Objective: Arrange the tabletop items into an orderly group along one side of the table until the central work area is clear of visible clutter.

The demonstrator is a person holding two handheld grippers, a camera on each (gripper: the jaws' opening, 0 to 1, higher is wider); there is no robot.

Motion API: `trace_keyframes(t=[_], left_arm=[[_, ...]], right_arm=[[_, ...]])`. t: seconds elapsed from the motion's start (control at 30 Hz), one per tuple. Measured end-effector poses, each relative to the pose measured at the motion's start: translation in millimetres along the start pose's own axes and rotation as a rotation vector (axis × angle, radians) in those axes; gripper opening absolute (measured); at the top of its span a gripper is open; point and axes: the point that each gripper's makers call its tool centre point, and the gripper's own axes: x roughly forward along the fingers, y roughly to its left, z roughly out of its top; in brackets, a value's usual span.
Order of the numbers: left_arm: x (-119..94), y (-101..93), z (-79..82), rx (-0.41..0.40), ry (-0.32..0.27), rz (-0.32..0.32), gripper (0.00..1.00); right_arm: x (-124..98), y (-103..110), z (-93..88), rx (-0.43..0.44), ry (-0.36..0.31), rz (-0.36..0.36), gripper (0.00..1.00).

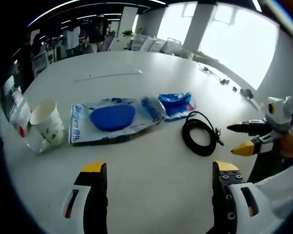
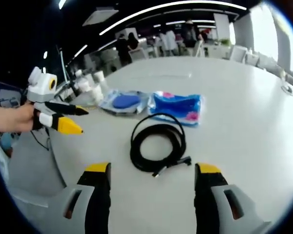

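Right gripper view: coiled cable lies just beyond wide-open, empty right tongs

A black cable lies coiled in a loose ring flat on the white surface, its plug ends sticking out at the near edge of the coil in the right gripper view. Just beyond it lies a blue plastic packet with pink marks, flat and slightly crumpled. Beside that packet lies a clear printed bag holding a dark blue rounded item, also flat. At the far end of this row, paper cups with a printed pattern stand together, one tilted, near the surface's edge.
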Motion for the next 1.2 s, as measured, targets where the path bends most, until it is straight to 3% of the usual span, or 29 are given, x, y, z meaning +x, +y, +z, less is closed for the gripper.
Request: trace_keyframes(t=[1.2], left_arm=[[-55,50.7,-30.8,-0.025,-0.027,0.036,0.85]], right_arm=[[-6,39,-21.0,0.021,0.016,-0.049,0.66]])
